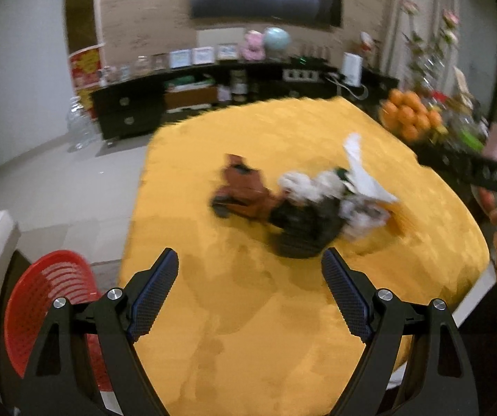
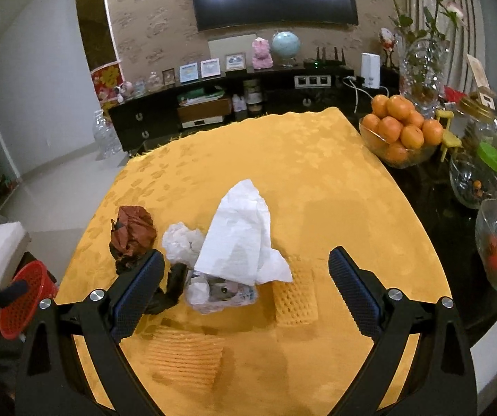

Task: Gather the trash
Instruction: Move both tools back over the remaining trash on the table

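Yellow-clothed counter (image 2: 335, 180) carries trash pile (image 2: 234, 242) mid-surface. Both grippers, left (image 1: 250, 263) & right (image 2: 246, 267), fingers spread, empty. Risk: loose tissue slips; glassware nearby w/ oranges (image 2: 399, 126).

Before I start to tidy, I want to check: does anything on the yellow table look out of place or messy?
Yes. A heap of trash lies mid-table: a crumpled brown paper, a white tissue, a crumpled plastic wrapper and two yellow foam nets lying flat on the yellow tablecloth. The bowl of oranges beside it looks orderly.
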Tool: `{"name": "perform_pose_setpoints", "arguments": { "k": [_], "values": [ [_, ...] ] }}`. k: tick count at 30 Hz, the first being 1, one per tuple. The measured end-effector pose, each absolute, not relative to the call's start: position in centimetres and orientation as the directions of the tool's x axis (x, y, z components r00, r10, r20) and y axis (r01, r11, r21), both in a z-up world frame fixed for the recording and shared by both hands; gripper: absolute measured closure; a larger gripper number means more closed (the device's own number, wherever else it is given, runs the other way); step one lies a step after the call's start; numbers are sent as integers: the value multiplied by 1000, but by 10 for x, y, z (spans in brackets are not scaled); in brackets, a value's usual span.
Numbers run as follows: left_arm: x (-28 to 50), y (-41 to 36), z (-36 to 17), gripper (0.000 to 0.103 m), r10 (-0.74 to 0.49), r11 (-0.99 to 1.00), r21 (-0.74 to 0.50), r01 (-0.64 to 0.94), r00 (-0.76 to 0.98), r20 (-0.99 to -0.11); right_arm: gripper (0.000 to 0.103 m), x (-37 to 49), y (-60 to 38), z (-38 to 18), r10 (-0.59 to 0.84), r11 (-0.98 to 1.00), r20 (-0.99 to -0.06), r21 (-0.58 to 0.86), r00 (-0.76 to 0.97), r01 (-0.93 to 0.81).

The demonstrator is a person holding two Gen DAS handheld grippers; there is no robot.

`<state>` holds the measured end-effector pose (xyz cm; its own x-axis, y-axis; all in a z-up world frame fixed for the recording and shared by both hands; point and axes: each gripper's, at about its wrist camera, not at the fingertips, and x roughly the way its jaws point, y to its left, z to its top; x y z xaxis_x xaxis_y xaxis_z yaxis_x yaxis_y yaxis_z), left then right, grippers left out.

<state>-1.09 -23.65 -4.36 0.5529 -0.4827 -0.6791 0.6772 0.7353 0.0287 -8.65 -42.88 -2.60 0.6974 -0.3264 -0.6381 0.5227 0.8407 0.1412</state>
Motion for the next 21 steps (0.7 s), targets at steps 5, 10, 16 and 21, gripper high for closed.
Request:
{"name": "perform_pose_setpoints", "arguments": {
  "k": [5,10,16,21],
  "values": [
    [-25,-271,-61,21,-499,675,38,736,494,-712,10,-93,-438,-27,-327,828,-641,160,695,537],
    [-29,-300,-81,21,-511,636,0,772,421,-749,10,-100,-449,-31,-322,813,-649,183,689,553],
    [-24,-321,-104,21,-520,618,-82,782,329,-789,10,-106,-459,-36,-303,794,-664,220,684,566],
    [-26,-332,-116,21,-522,592,-94,801,292,-802,10,-104,-458,-37,-295,804,-665,215,686,555]
  ]
}}
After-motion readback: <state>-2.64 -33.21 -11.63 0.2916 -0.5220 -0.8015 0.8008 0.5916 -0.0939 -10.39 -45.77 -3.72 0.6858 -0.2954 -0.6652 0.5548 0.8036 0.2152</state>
